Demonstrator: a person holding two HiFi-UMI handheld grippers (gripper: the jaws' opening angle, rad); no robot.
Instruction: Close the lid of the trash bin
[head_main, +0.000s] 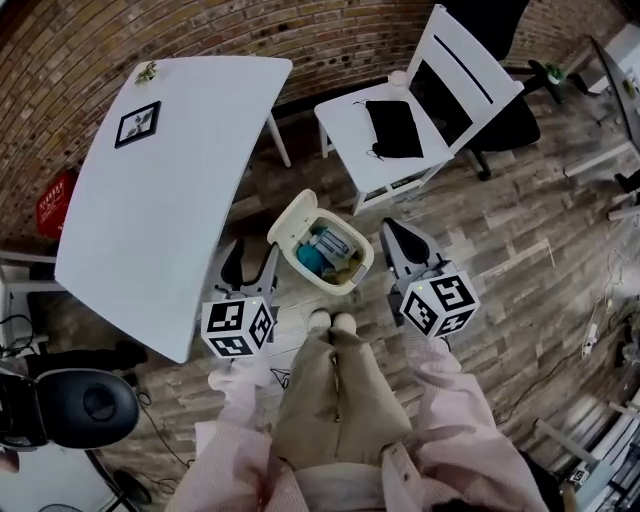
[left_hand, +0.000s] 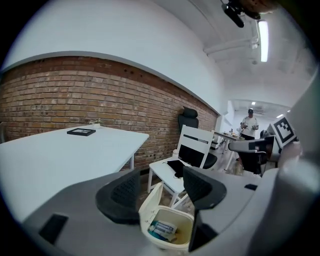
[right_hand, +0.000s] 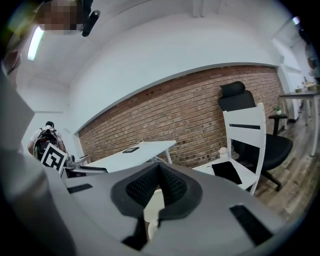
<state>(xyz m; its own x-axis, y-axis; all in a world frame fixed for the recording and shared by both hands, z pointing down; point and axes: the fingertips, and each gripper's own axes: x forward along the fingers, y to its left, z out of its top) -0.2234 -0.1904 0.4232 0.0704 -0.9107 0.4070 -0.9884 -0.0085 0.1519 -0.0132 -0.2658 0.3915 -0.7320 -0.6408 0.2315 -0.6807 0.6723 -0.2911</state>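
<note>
A small cream trash bin (head_main: 352, 278) stands on the wooden floor just ahead of my feet, its hinged lid (head_main: 290, 218) tipped up and back toward the table. Inside lie a teal object and packaging (head_main: 322, 250). My left gripper (head_main: 250, 263) hangs open to the bin's left, at lid height, holding nothing. In the left gripper view the bin (left_hand: 176, 242) and raised lid (left_hand: 150, 198) show between the spread jaws of this gripper (left_hand: 161, 191). My right gripper (head_main: 398, 240) is shut and empty, just right of the bin. The right gripper view shows that gripper (right_hand: 159, 186) with pads together.
A white table (head_main: 150, 200) with a framed picture (head_main: 137, 123) runs along the left. Behind the bin stands a white chair (head_main: 400, 140) carrying a black cloth (head_main: 392, 128), with a black office chair (head_main: 505, 125) beyond it. Another black seat (head_main: 85, 408) is at lower left.
</note>
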